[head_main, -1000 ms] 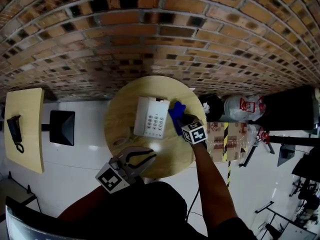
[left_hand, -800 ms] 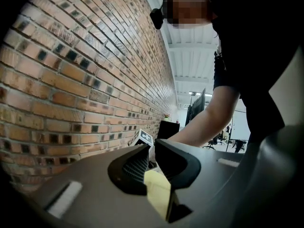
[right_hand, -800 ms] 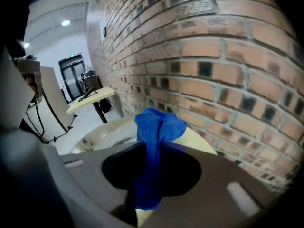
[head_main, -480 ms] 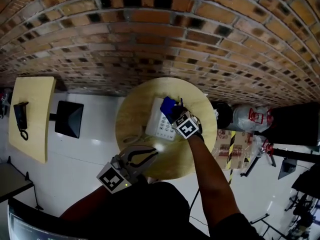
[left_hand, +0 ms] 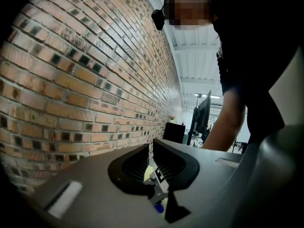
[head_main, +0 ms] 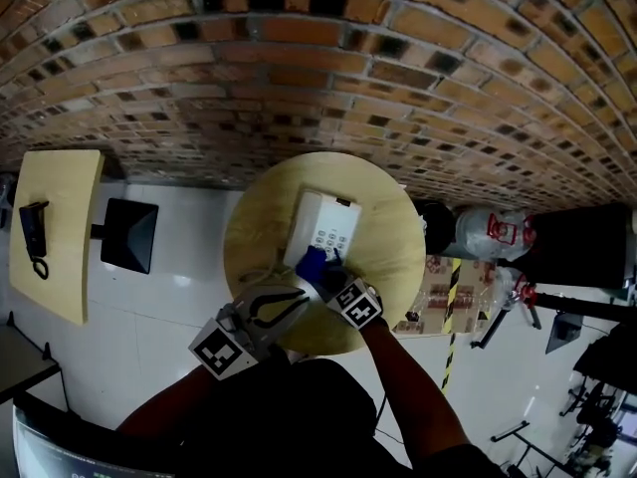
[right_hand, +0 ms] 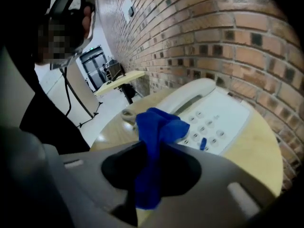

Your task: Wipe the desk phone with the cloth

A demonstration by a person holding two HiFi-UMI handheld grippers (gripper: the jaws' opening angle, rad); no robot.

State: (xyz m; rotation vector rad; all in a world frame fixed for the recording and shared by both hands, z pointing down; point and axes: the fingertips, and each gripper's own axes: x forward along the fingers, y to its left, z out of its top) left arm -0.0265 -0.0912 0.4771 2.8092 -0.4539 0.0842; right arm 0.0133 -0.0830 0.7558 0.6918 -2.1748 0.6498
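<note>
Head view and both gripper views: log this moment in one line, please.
right hand-held gripper: shut on crumpled blue cloth | cloth: at near edge of white desk phone | left hand-held gripper: narrowly open, empty

Part of desk phone (head_main: 328, 219) behind cloth (head_main: 311, 264)

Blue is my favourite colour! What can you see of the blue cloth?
The blue cloth looks soft and crumpled, bunched into a puffy tuft. The right hand-held gripper pinches it between its jaws; the tuft sticks out past the tips and a tail hangs behind them. It is by the buttons of the white desk phone on the round wooden table. Whether it touches the phone is unclear.
</note>
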